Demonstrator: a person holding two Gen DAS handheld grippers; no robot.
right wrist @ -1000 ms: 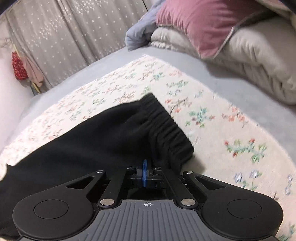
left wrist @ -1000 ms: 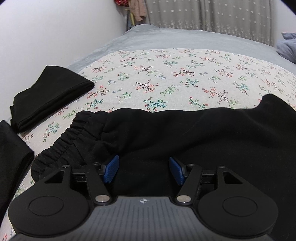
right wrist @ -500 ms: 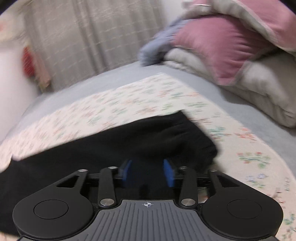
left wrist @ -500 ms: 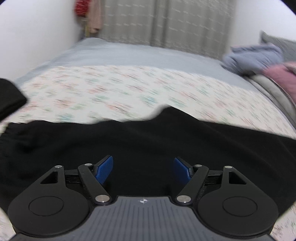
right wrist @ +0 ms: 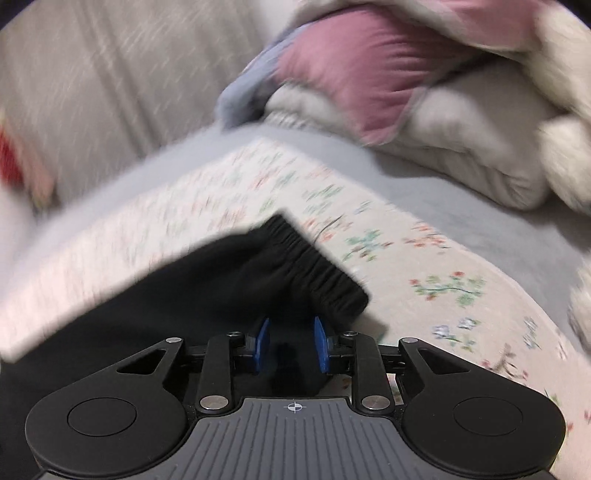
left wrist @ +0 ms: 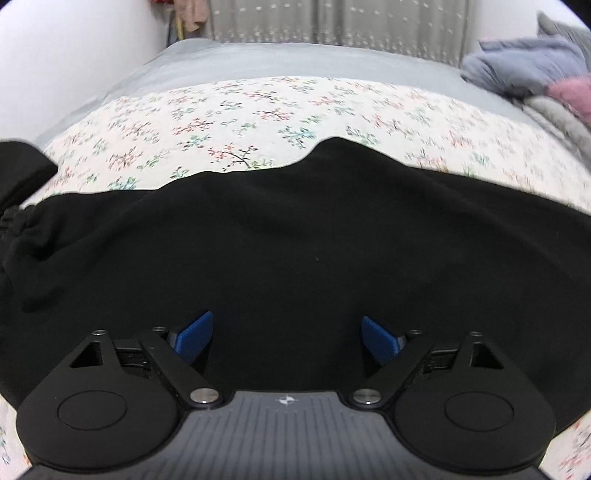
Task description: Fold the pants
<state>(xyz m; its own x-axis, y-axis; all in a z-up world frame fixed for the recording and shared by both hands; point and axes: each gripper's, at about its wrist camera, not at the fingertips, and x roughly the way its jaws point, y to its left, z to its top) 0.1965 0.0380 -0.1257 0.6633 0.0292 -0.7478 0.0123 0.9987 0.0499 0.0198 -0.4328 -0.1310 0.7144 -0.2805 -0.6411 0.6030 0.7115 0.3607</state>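
The black pants (left wrist: 295, 229) lie spread across the floral sheet on the bed. In the left wrist view they fill the middle, with a gathered elastic end at the far left (left wrist: 14, 225). My left gripper (left wrist: 287, 338) is open, low over the middle of the fabric, holding nothing. In the right wrist view, which is blurred, the other elastic end (right wrist: 317, 266) lies just ahead of my right gripper (right wrist: 291, 345). That gripper is open, with black fabric under its blue pads (right wrist: 263, 341).
A folded black garment (left wrist: 20, 166) lies at the left edge. Pillows and bedding, pink (right wrist: 354, 74) and beige (right wrist: 480, 147), with a blue-grey cloth (left wrist: 524, 62), pile up at the right. Curtains (left wrist: 332, 22) and a white wall stand behind the grey bed cover (left wrist: 258, 59).
My right gripper has opened and let go of the pants' elastic end, which now lies on the sheet. My left gripper has swung right along the pants, staying open.
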